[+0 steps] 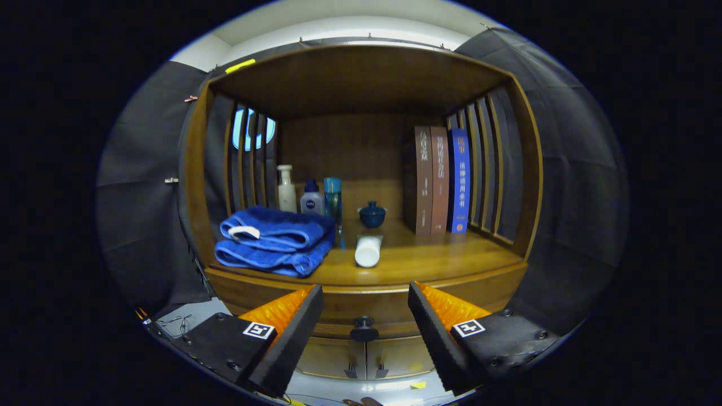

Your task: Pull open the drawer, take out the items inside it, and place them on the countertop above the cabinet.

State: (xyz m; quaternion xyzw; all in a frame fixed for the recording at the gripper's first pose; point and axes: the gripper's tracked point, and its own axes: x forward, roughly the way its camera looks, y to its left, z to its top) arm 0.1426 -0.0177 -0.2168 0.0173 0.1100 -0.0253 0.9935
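Drawer (366, 316) sits shut below the wooden countertop (428, 262), its dark round knob (364, 328) between the gripper (365, 301) fingers, which are spread apart and hold nothing. Book (458, 180) spine writing is too small to read.

Beyond the fingers stands a brown wooden cabinet (361, 79) with slatted sides (485, 169), its open shelf dim under the top board. Black cloth booth walls (569, 186) flank it; a pale ceiling (344, 25) glows above.
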